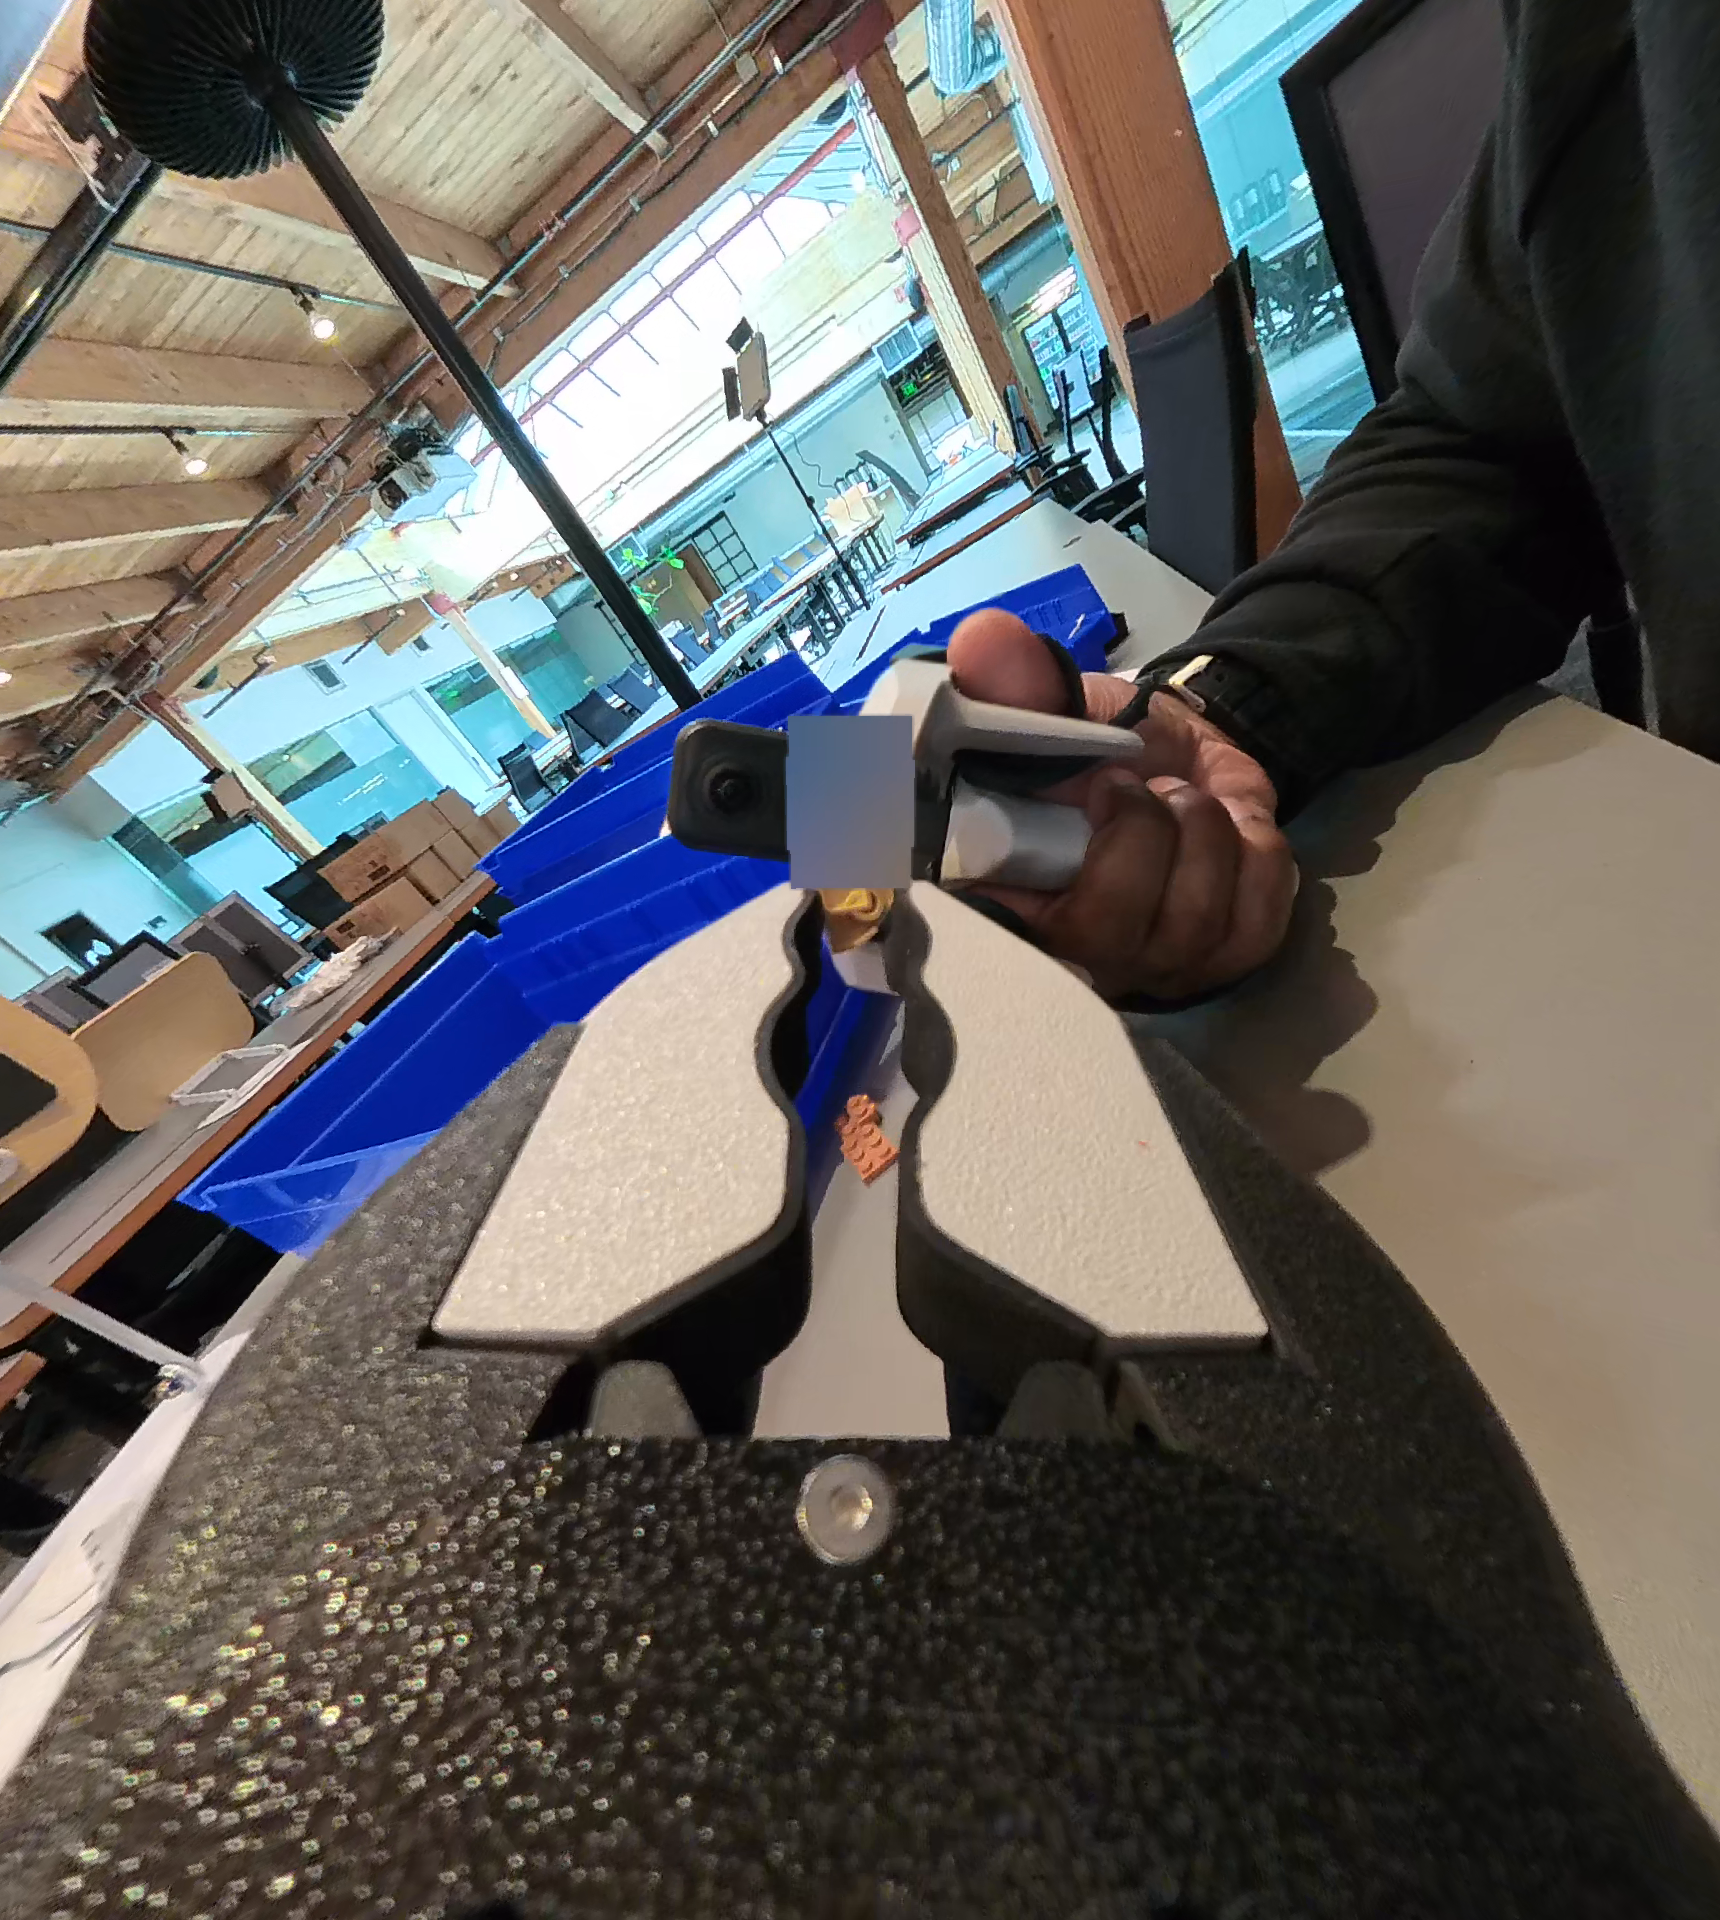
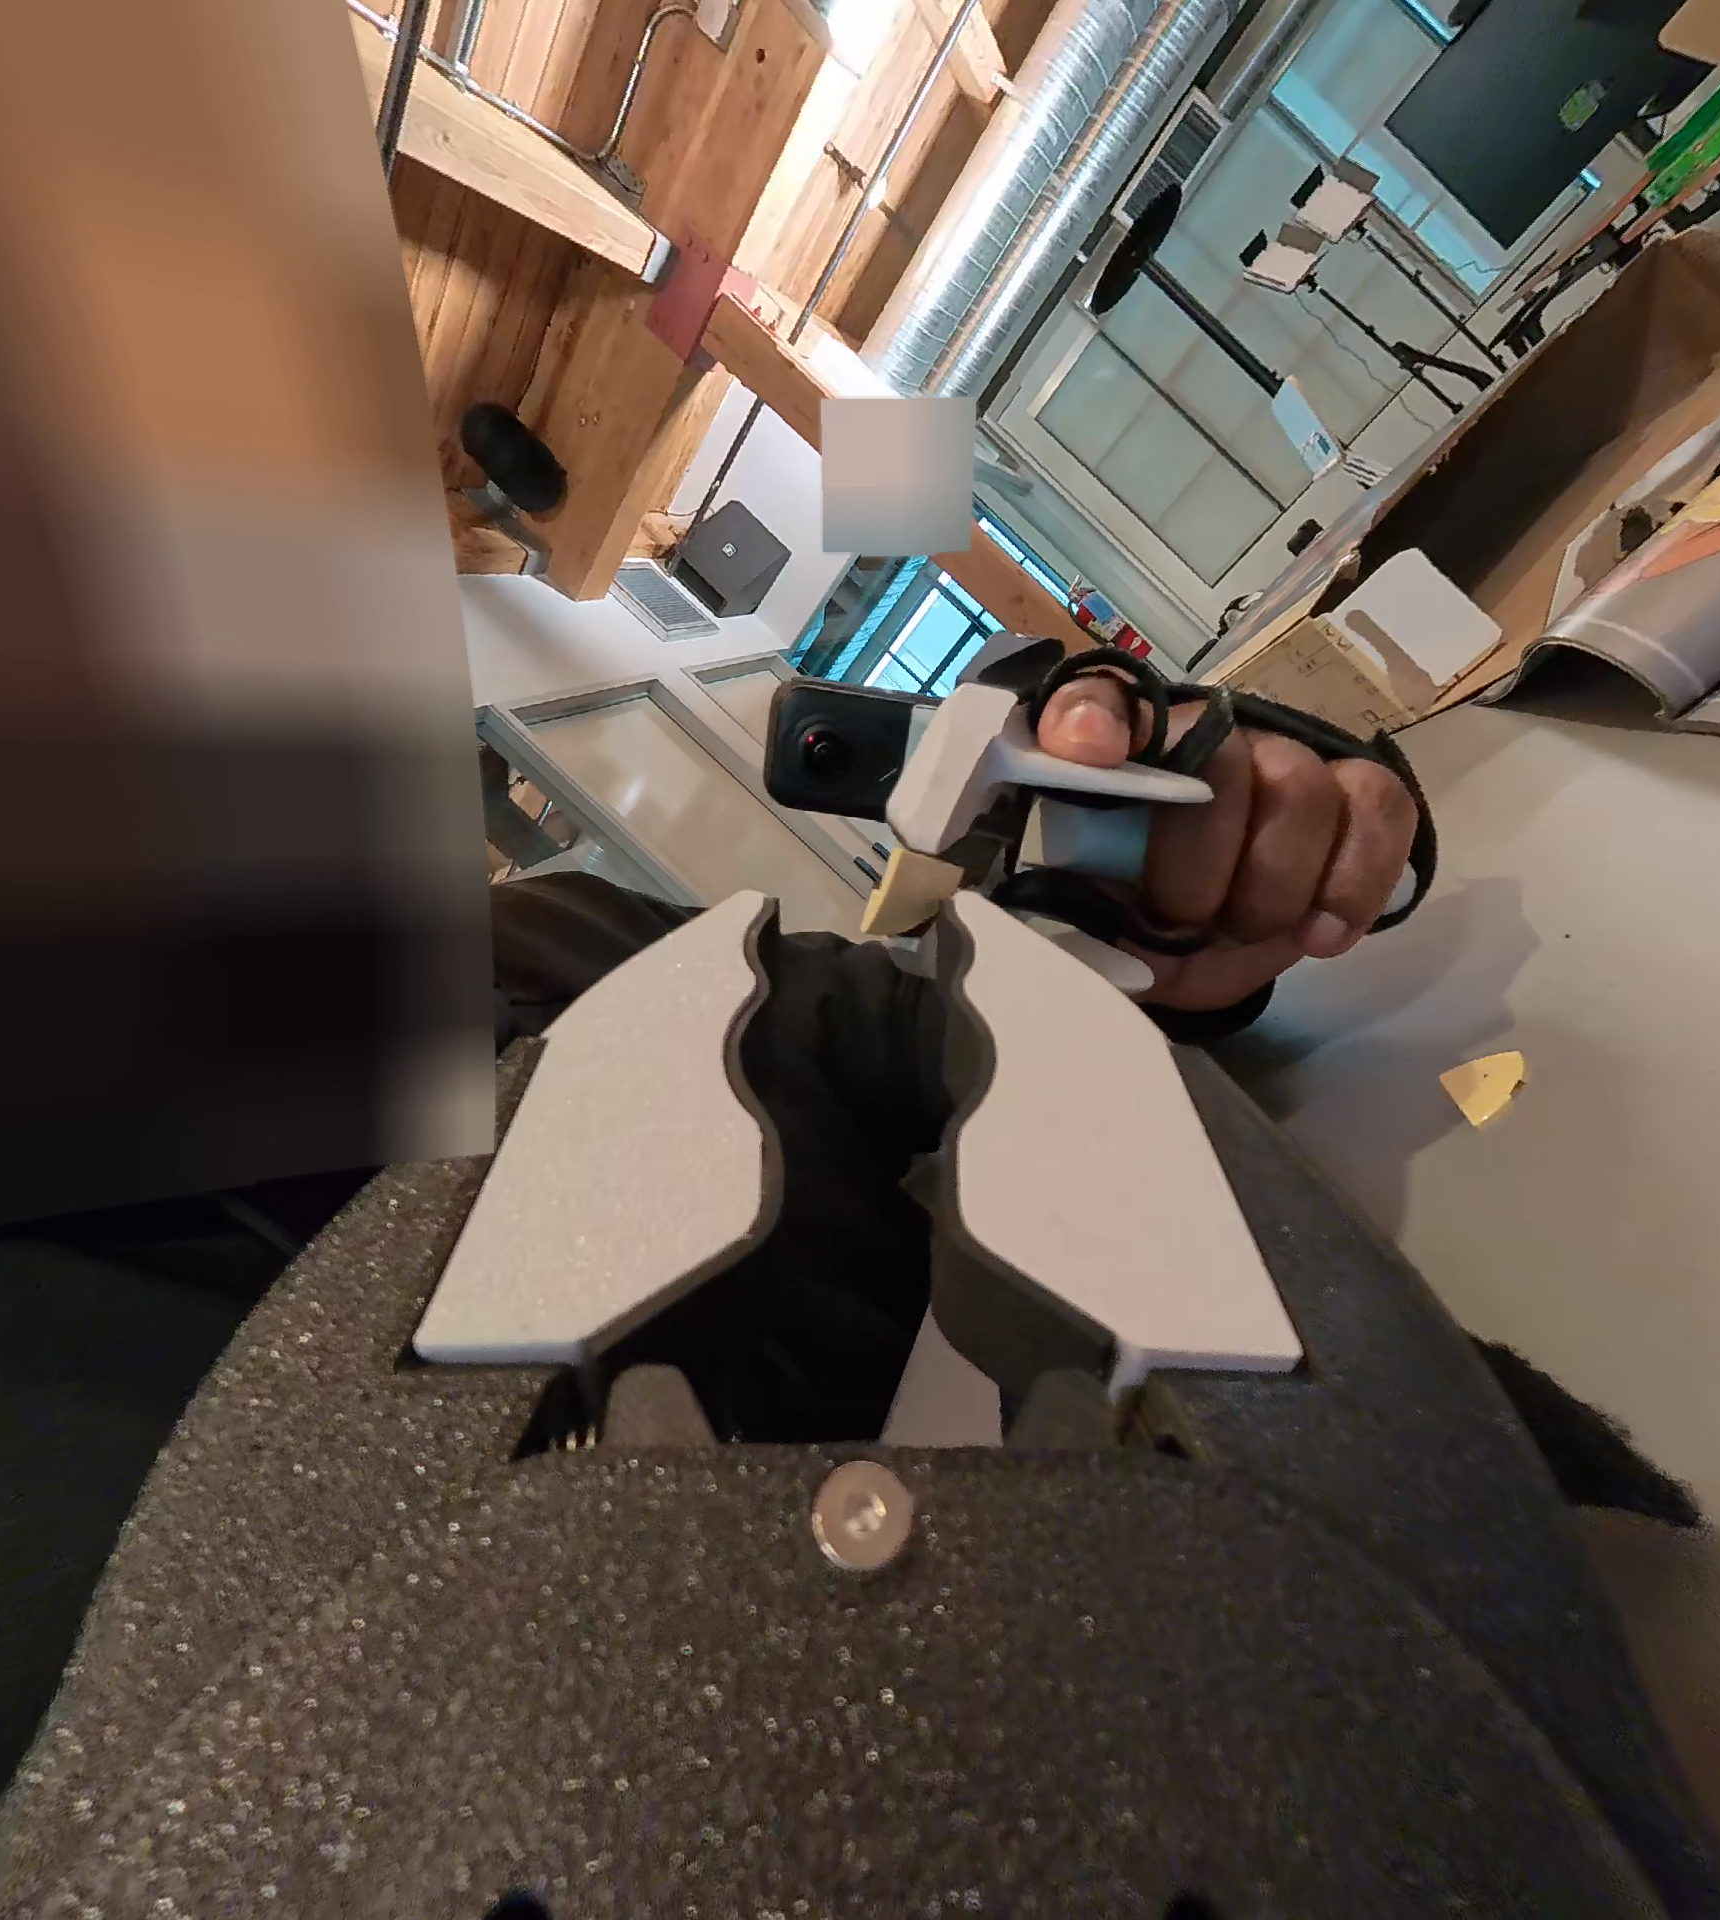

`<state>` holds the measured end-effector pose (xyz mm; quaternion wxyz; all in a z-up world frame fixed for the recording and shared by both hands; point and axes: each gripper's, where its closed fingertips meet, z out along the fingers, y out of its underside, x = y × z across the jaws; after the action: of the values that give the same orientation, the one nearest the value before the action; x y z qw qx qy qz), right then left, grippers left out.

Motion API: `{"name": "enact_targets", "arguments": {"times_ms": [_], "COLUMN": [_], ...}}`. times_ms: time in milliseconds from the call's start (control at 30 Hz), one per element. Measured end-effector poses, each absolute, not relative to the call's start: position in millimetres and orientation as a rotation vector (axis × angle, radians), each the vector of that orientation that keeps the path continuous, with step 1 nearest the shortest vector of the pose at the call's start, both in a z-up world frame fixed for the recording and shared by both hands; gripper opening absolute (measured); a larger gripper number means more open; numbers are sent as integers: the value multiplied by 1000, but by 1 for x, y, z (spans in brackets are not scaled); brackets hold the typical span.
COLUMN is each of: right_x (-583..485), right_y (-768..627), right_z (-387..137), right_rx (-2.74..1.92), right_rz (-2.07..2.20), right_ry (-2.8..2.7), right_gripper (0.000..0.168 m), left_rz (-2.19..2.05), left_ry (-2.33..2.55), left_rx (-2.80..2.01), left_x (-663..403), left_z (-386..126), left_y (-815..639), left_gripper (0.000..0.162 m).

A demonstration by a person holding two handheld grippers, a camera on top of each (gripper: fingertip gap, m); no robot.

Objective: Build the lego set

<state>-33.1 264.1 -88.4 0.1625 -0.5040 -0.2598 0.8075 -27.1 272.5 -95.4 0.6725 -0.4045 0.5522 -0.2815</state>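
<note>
My left gripper [image 1: 851, 925] is shut on a small tan lego piece [image 1: 854, 916], held above the grey table [image 1: 1562, 1039]. The right wrist view shows the same piece [image 2: 900, 899] at the tips of the left gripper, which a hand [image 2: 1282, 831] holds. My right gripper [image 2: 856, 925] faces it tip to tip; its jaws stand apart and nothing shows between them. The tan piece sits just by its right fingertip [image 2: 970, 935]. An orange lego plate [image 1: 866, 1140] lies on the table below my left gripper. A yellow wedge piece [image 2: 1484, 1086] lies on the table to the right.
Several blue bins [image 1: 544, 997] line the table's far side. A booklet [image 2: 1687, 613] and a cardboard box [image 2: 1334, 655] lie at the far right of the table. A person's dark sleeve [image 1: 1407, 582] reaches in from the right. Both grippers' tips are close together, under 4 cm apart.
</note>
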Motion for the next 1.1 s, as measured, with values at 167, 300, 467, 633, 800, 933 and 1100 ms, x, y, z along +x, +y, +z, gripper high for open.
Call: {"name": "enact_targets", "arguments": {"times_ms": [167, 300, 467, 633, 800, 933, 1100], "right_x": [-33, -34, -34, -34, -35, -36, -37], "right_y": [259, 254, 253, 252, 248, 251, 254], "right_z": [-86, -85, -85, -86, -84, -87, -89], "right_rx": [-1422, -1413, -1421, -1433, -1422, -1440, -1461], "right_rz": [2333, 2353, 2357, 2382, 2423, 2394, 2296], "right_ry": [-754, -773, -777, -772, -771, -767, -785], "right_gripper": [29, 30, 30, 28, 23, 14, 14], "left_rz": [-595, -525, -493, -437, -362, -310, -263], "left_ry": [1249, 1255, 1273, 1279, 1296, 1330, 1345], "left_rx": [-841, -795, -761, -723, -683, -657, -656], "left_x": [-26, -25, -22, -22, -23, -21, -22], "left_z": [-93, -91, -91, -89, -87, -91, -94], "left_y": [267, 265, 261, 258, 257, 255, 258], "left_gripper": [12, 13, 12, 13, 12, 12, 13]}}
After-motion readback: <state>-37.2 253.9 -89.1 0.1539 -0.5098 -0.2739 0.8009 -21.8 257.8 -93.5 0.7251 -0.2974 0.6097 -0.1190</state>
